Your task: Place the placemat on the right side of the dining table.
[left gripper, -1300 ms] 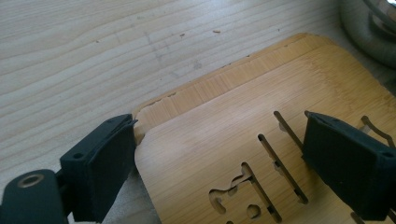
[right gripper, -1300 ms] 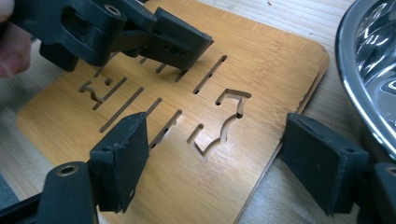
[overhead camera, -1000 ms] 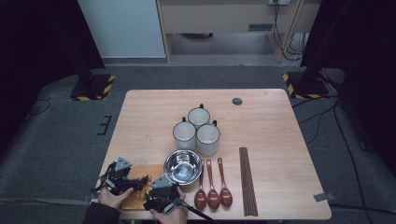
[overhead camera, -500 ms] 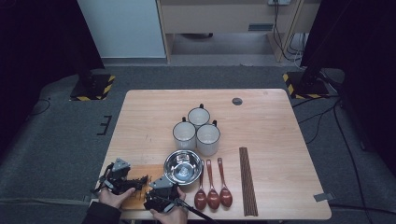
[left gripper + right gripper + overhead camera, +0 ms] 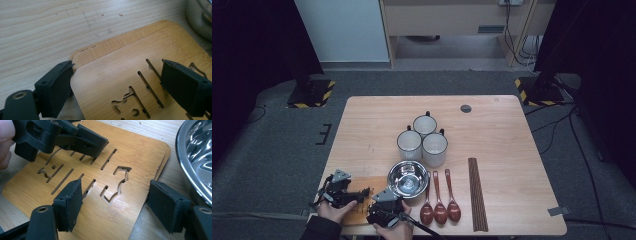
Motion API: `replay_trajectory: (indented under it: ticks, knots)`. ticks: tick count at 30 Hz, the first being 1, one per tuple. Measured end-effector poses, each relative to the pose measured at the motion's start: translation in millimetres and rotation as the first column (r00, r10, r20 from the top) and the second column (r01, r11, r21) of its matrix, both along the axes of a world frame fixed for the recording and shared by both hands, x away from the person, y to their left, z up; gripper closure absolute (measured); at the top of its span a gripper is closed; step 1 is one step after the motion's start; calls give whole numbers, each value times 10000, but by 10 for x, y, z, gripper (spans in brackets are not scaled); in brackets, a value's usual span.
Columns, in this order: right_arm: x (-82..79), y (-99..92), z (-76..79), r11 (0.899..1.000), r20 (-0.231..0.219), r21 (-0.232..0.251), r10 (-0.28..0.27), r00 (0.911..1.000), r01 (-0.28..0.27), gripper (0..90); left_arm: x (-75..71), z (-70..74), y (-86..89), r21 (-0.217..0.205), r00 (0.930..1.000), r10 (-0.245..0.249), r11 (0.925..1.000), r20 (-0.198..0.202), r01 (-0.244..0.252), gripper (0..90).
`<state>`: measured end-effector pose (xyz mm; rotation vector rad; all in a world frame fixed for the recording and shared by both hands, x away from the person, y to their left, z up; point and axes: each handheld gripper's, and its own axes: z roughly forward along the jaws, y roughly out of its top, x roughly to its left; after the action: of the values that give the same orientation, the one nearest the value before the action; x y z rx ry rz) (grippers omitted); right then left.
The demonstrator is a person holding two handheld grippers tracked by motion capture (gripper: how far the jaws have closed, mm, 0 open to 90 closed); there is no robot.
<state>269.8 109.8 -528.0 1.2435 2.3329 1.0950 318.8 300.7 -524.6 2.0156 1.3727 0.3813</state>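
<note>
A bamboo board [image 5: 360,184] with cut-out slots lies at the table's front left, on a second board of the same kind. My left gripper [image 5: 362,192] comes in from its left. In the left gripper view the left gripper [image 5: 117,65] has one jaw at the top board's [image 5: 120,50] corner and the other over the slots. Its jaws have just been closing with the board between them. My right gripper [image 5: 375,202] [image 5: 115,183] is open and has also been closing. One jaw is over the board [image 5: 135,147], the other just off its edge. The left gripper's fingers [image 5: 87,140] rest on the far part of the board.
A steel bowl [image 5: 408,178] [image 5: 197,157] sits right beside the board. Behind it stand three white mugs [image 5: 424,126]. Three brown spoons [image 5: 440,210] and a bundle of dark chopsticks [image 5: 477,195] lie to the right. A small black disc [image 5: 466,108] sits near the far edge.
</note>
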Motion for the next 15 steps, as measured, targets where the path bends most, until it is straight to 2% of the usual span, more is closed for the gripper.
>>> replay_trajectory:
  ticks: [15]
  knots:
    - [24,14,16,10000,-171,-45,-59,9998,58,286,7,4,4,-5,10000,58,10000,-2,-58,115]
